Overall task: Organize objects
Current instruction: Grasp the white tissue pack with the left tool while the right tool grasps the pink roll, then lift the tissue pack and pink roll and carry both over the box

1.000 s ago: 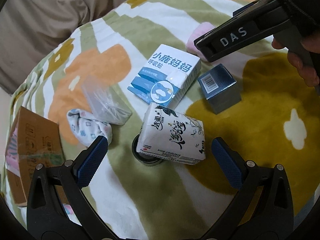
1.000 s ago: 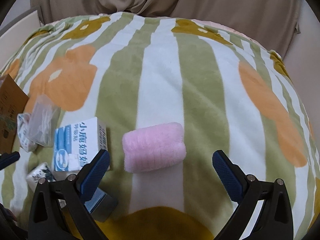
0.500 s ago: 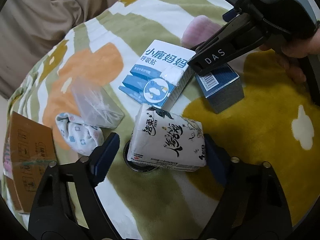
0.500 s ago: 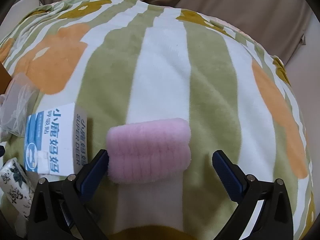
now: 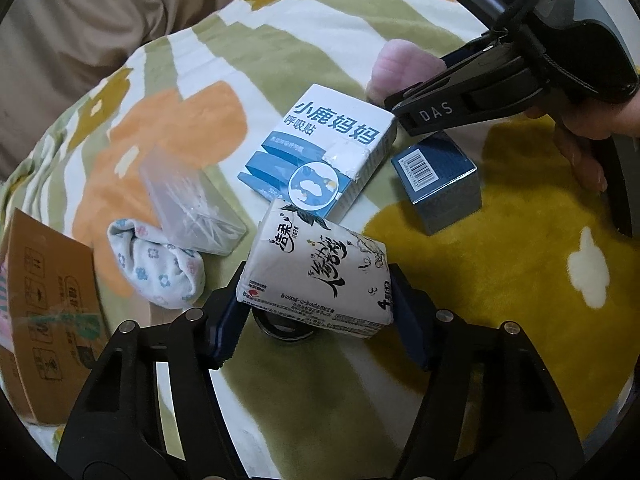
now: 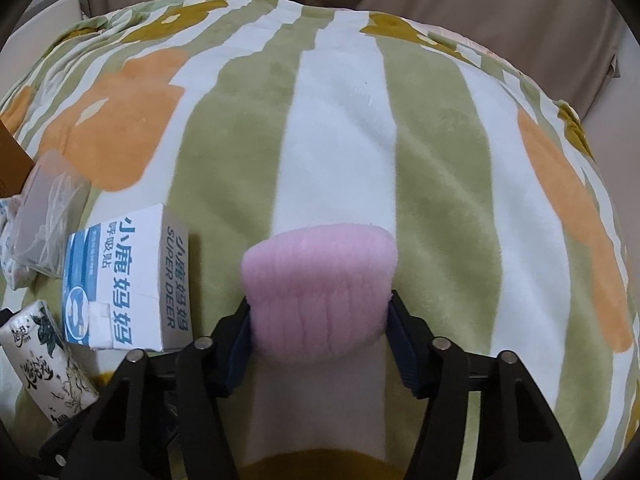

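Between left tongs [image 5: 316,308], tissue pack [image 5: 320,276] pinched, right tongs [image 6: 320,338] just closed on pink roll [image 6: 320,288]

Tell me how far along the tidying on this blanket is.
Early. Nothing looks put away yet. In hand: the left gripper has just closed on the tissue pack, the right gripper on the pink fuzzy roll. Left on the blanket: white-and-blue box, dark blue box, clear bag, floral cloth.
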